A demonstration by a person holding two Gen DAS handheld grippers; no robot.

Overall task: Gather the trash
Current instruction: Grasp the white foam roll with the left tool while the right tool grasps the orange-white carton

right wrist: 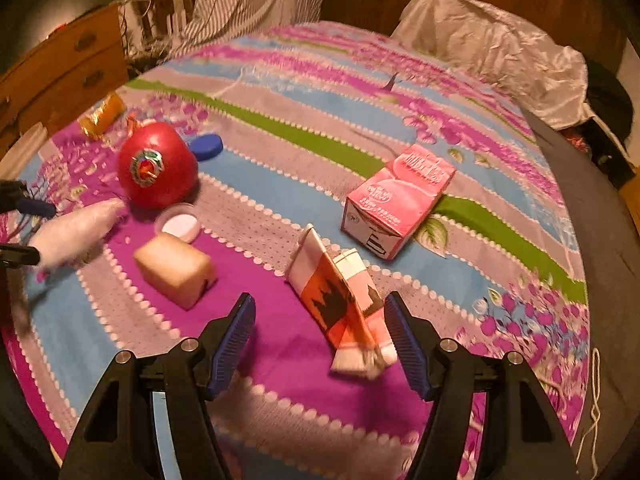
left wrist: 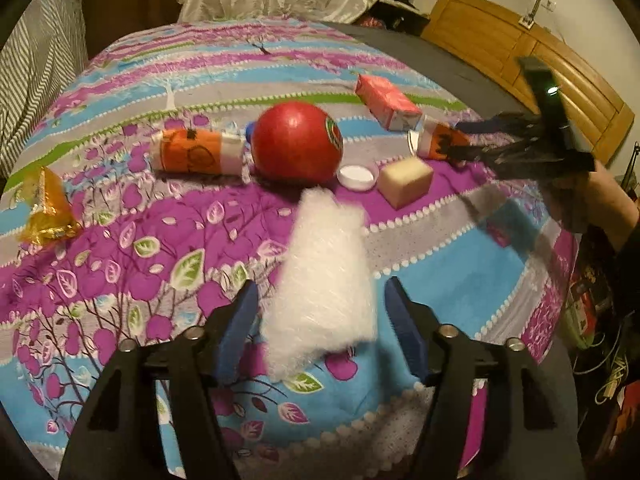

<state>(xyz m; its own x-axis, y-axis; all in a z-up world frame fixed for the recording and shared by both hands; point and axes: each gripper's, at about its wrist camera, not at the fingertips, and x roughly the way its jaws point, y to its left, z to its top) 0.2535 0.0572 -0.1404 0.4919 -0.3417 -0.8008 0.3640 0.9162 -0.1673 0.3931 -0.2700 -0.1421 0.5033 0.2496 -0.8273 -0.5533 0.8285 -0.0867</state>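
Note:
My left gripper is open, with a white fluffy wad between its blue fingers, blurred; I cannot tell if it touches them. The wad also shows in the right wrist view. My right gripper is open around the near end of a crushed orange-and-white carton, close to its right finger. The right gripper also shows in the left wrist view. On the bedspread lie an orange carton, a pink carton, a white cap, a blue cap and a gold wrapper.
A red pomegranate and a beige block lie mid-bed. A white plastic bag sits at the bed's far end. A wooden headboard and dresser flank the bed. Cables lie on the floor.

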